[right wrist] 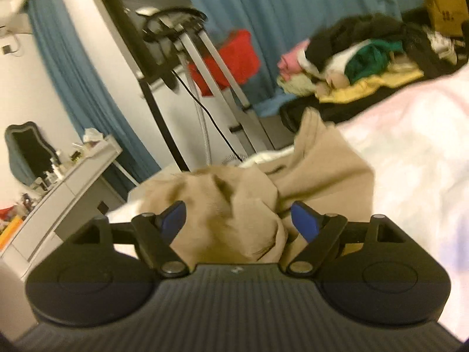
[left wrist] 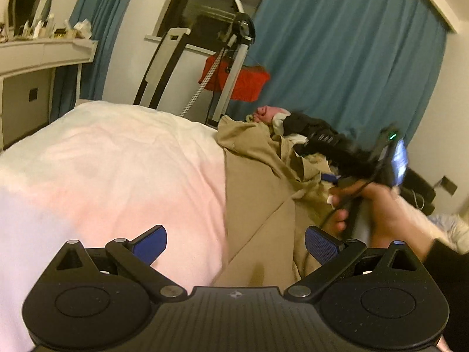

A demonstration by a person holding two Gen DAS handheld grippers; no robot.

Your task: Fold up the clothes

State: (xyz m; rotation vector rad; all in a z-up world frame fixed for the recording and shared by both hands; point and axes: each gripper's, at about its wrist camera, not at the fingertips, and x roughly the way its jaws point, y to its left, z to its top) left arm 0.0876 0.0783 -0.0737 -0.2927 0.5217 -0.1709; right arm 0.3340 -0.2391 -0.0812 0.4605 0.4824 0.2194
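A broad stretch of pale bedcover point(left wrist: 117, 158) is left open to the left. To the right, passage is blocked by rumpled tan garment point(left wrist: 258, 182) and heaped clothes point(right wrist: 360, 55).

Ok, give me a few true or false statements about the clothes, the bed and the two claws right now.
1. The beige garment lies bunched on the pink-white bedspread. True.
2. The right claw is clamped shut. False: its jaws stand apart, with beige cloth between them.
3. The left claw is open. True.
4. The curtains are red. False: they are blue.
5. The clothes pile is neatly folded. False: it is a jumbled heap.
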